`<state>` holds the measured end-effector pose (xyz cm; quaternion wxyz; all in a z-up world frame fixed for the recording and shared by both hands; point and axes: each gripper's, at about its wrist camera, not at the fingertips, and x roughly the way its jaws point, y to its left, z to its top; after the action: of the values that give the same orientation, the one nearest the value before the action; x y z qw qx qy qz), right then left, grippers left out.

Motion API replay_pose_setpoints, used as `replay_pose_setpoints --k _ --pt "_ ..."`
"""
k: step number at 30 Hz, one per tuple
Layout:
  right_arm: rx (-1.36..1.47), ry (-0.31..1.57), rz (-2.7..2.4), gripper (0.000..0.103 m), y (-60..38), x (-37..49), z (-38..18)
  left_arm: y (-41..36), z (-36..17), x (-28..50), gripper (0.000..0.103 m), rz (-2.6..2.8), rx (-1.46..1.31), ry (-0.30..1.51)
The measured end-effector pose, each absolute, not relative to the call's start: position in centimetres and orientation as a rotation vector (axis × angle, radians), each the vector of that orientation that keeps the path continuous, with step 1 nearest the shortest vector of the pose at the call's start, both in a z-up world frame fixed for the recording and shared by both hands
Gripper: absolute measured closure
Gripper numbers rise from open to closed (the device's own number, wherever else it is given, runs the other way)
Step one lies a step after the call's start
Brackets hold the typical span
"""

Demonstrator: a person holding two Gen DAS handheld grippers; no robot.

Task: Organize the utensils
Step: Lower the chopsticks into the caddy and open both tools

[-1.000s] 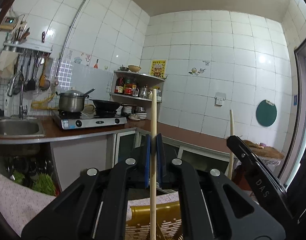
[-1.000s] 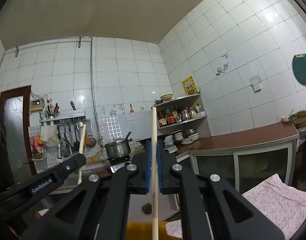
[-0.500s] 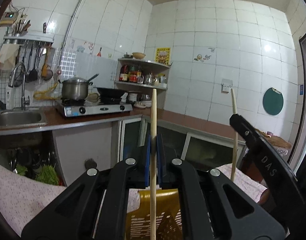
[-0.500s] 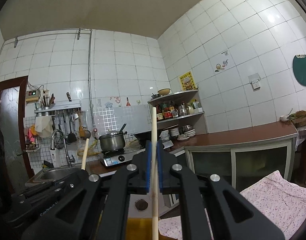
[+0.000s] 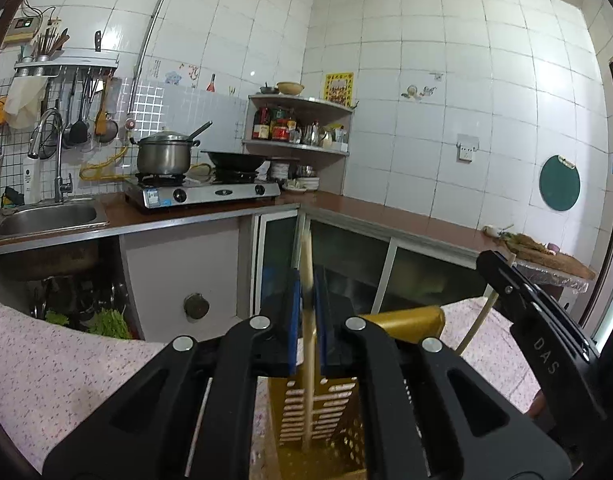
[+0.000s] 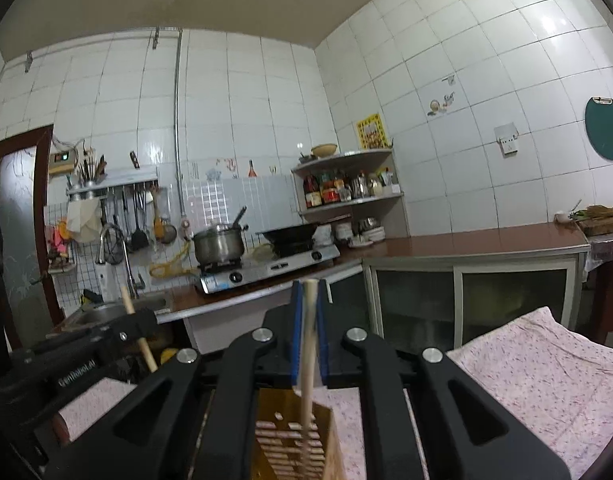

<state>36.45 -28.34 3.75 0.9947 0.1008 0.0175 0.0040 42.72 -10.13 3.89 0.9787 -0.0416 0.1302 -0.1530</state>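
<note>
Over the cloth-covered table [image 5: 66, 360]: two hand-held grippers hang side by side above a yellow slotted holder [image 5: 346, 432], each with one pale wooden chopstick standing upright between its pads.
Left gripper [image 5: 307, 276]: narrow, but its jaws have just been opening. The left chopstick [image 5: 309, 360] stands between the blue pads and is blurred while the gripper is sharp, so it looks loose and sliding, not pinched.
Right gripper [image 6: 309, 292]: narrow, with its pads close on the right chopstick [image 6: 306, 380], which leans slightly.
What has changed: a second ago both sticks rose high above the pads and the holder only showed at the bottom edge of each view. Now both grippers are lower, the stick tops sit about level with the pad tips, and both lower ends reach down inside the holder.
Where the chopsticks are: partly in the holder — the left one's end is near its floor. How deep the right one goes cannot be told.
Meaning for the task: the drop-off seems under way — the left stick is probably being let go, and the right one looks ready for the same.
</note>
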Motion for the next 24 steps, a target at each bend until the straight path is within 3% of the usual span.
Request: replay_pose_setpoints --k 2,4,6,8,9,10,16,20,24 --pt "0.190 0.071 0.009 0.095 -28.5 36.2 3.7 -9.8 4.0 42.2 0.082 -0.298 -0.088 0.272" --pt "0.188 0.092 0.010 0.095 -28.8 35.7 3.8 -9.4 4.3 41.7 0.064 -0.293 -0.099 0.277" --pt "0.199 0.119 0.008 0.095 -29.2 35.1 4.1 -8.8 4.7 41.0 0.058 -0.290 -0.107 0.279" --pt "0.218 0.157 0.014 0.080 -29.6 34.4 4.3 -8.5 5.1 40.3 0.053 -0.292 -0.106 0.282" --pt "0.222 0.162 0.012 0.059 -29.7 33.9 4.4 -8.3 5.3 39.9 0.047 -0.286 -0.102 0.283" --pt "0.226 0.158 0.010 0.049 -29.8 33.3 4.5 -8.0 5.5 39.3 0.043 -0.278 -0.099 0.282" --pt "0.230 0.189 -0.011 0.046 -30.2 30.7 5.8 -6.5 6.2 36.7 0.032 -0.253 -0.102 0.295" --pt "0.253 0.205 -0.044 0.041 -31.1 28.4 6.3 -4.8 7.1 34.1 0.015 -0.232 -0.109 0.285" --pt "0.232 0.261 -0.118 0.036 -31.8 26.0 6.4 -2.8 7.7 31.9 0.009 -0.219 -0.098 0.338"
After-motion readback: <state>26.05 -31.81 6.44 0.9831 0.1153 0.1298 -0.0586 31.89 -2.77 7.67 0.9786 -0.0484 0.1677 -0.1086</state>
